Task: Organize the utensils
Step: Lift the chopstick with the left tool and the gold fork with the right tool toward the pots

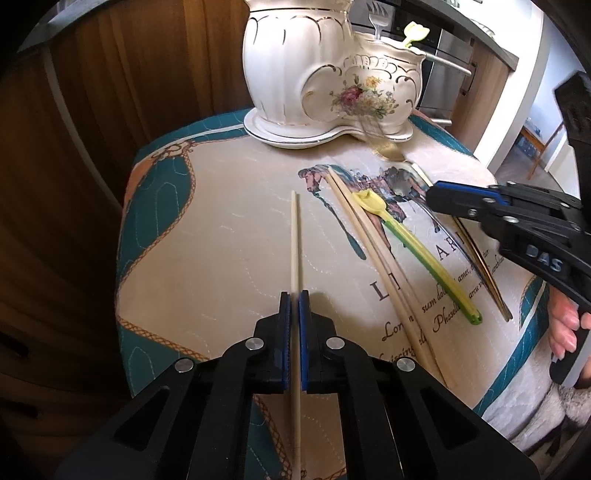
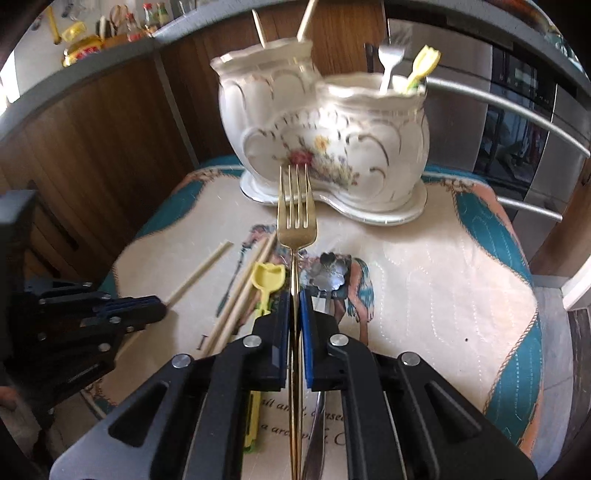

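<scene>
Left gripper has its blue-padded jaws clamped on a single pale wooden chopstick, which runs straight forward between the fingers, its far tip pointing toward the white two-compartment ceramic utensil holder with gold trim and floral print.

Right gripper has its jaws closed tight on the handle of a gold metal fork, tines forward and pointing at the holder. In the left view the fork head is motion-blurred.

On the quilted beige and teal tablecloth with horse print and script lettering: a pair of wooden chopsticks lying side by side, touching; just beside them a yellow-green plastic spoon; near that, a silver flower-shaped spoon, partly under the right gripper.

The holder stands at the far edge of the cloth. Its taller left compartment holds two pale sticks, tops cut off. Its lower right compartment holds a silver fork and a yellow tulip-topped plastic utensil, both upright.

Wooden cabinet fronts stand behind the table.
</scene>
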